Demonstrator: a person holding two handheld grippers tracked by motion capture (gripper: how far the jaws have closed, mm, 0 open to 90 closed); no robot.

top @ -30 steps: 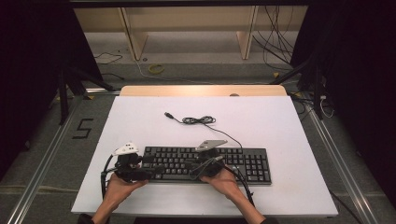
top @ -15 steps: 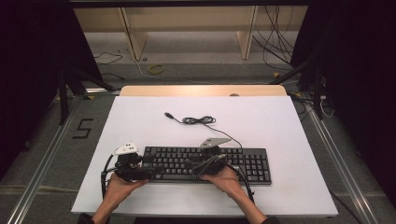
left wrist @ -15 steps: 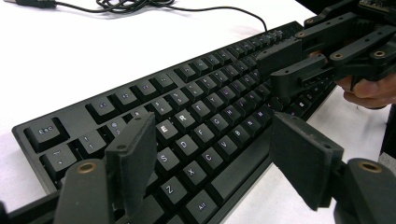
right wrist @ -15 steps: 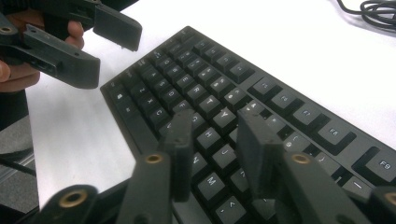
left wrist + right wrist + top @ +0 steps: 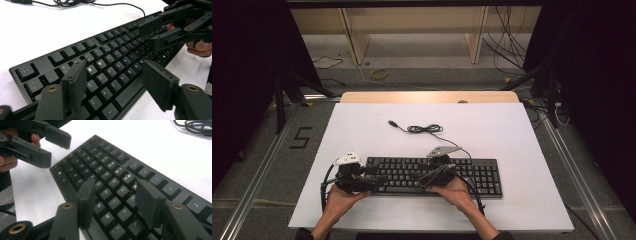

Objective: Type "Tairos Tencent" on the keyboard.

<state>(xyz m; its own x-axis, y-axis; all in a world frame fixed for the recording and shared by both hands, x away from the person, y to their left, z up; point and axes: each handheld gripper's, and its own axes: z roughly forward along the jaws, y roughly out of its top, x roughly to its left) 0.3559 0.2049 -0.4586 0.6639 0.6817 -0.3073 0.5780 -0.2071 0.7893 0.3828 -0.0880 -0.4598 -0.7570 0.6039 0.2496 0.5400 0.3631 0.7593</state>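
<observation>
A black keyboard [image 5: 462, 172] lies across the near part of the white table [image 5: 492, 135], and its cable [image 5: 426, 129] coils behind it. My left gripper [image 5: 378, 179] hovers over the keyboard's left end with its jaws pointing right. In the left gripper view the left gripper [image 5: 116, 82] is open above the letter keys [image 5: 105, 62]; its jaws have just been closing a little, with nothing between them. My right gripper [image 5: 418, 177] points left over the middle keys. The right gripper [image 5: 117, 200] is open too; its jaws have just been opening, with nothing gripped.
The cable's USB plug [image 5: 392, 122] lies loose on the table behind the keyboard. A wooden strip [image 5: 427, 97] runs along the table's far edge. Metal rails [image 5: 257, 170] and dark stands flank the table. Each gripper faces the other [image 5: 162, 31] closely over the keys.
Both hands stay where they were over the keyboard. The right gripper's jaws stand wider apart than a second ago.
</observation>
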